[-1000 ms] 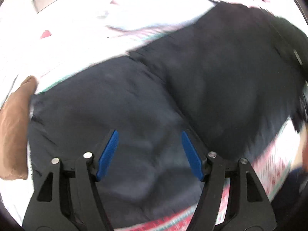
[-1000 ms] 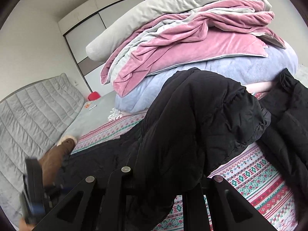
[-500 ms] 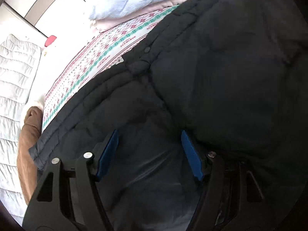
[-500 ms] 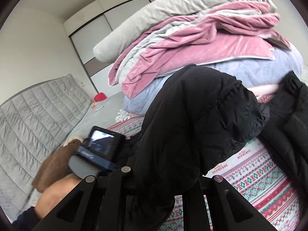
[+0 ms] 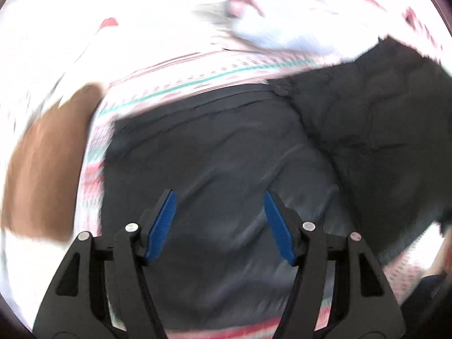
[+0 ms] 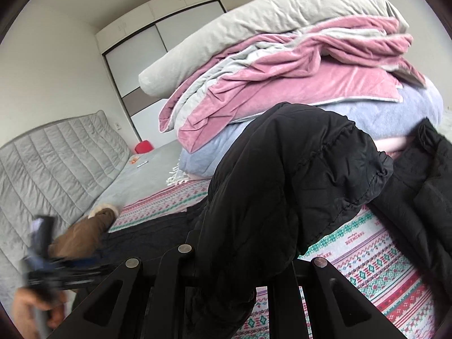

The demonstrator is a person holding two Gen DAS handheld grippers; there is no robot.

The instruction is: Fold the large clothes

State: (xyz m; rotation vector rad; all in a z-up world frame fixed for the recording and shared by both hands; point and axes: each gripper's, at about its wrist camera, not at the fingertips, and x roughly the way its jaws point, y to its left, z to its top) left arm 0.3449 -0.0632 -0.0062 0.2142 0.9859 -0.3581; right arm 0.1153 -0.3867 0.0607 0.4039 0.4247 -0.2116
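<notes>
The black padded coat [image 6: 285,186] lies spread on the bed, its smooth dark lining [image 5: 214,152] turned up in the left wrist view. One puffy part of it rises in a hump close to the right wrist camera, lifted off the bedding; the cloth runs down between the arms of the right gripper [image 6: 226,279], whose fingertips are buried in it — they look clamped on the coat. More of the black fabric lies at the right edge of that view. The left gripper [image 5: 220,223] hangs over the lining with its blue pads [image 5: 162,223] spread wide and nothing between them; the left view is blurred.

Under the coat lies a patterned blanket [image 6: 375,262] in pink, red and teal on white. A brown garment [image 6: 84,234] with a pale fleecy cuff sits at the coat's left end, against the bed's grey quilted headboard [image 6: 50,163]. Beyond the coat rises a pile of bedding [image 6: 282,84] — a lilac blanket at the bottom, pink velvet over it, a pale grey duvet on top. A small red object [image 6: 143,147] sits far back on the grey sheet. A white wardrobe [image 6: 158,56] with sliding doors stands against the far wall.
</notes>
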